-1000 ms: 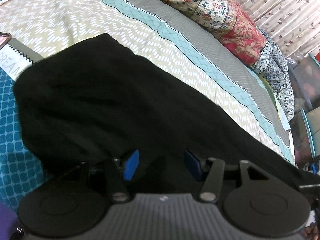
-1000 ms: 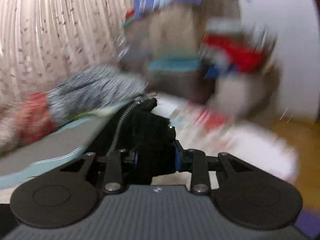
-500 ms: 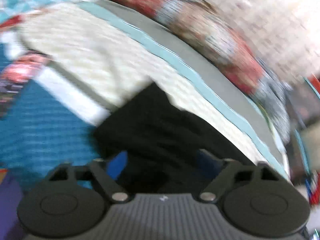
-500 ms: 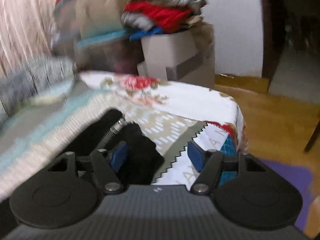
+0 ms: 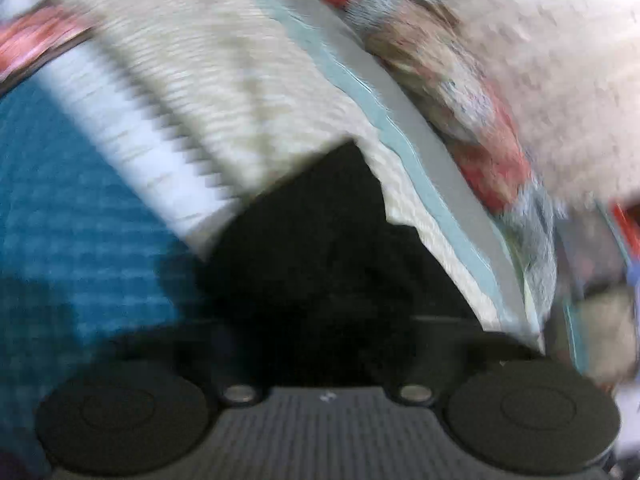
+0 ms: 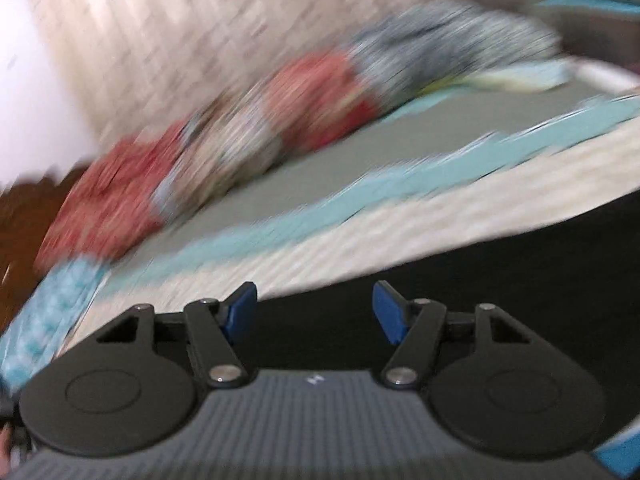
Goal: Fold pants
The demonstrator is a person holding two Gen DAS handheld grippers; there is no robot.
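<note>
The black pants (image 5: pixel 320 248) lie on the patterned bedspread (image 5: pixel 224 92), and one corner of them points away from me in the blurred left wrist view. My left gripper (image 5: pixel 324 336) is sunk in that dark cloth. Its jaws are closing with the fabric between them, and the pads are lost in the black. In the right wrist view the pants (image 6: pixel 520 280) fill the lower right. My right gripper (image 6: pixel 316 312) hovers over their edge, open, with both blue pads (image 6: pixel 240 312) bare and nothing pinched.
A rolled red and floral quilt (image 6: pixel 280 120) runs along the far side of the bed, against a pale curtain (image 6: pixel 160 40). A teal band (image 6: pixel 360 196) crosses the bedspread. The quilt (image 5: pixel 432 64) also shows in the left wrist view, as does a blue checked part of the spread (image 5: pixel 80 220).
The right gripper let go of the zippered end of the pants, opened, and swung round to face the quilt. The left gripper slid toward the pants' corner, spread wide, then drew its fingers in.
</note>
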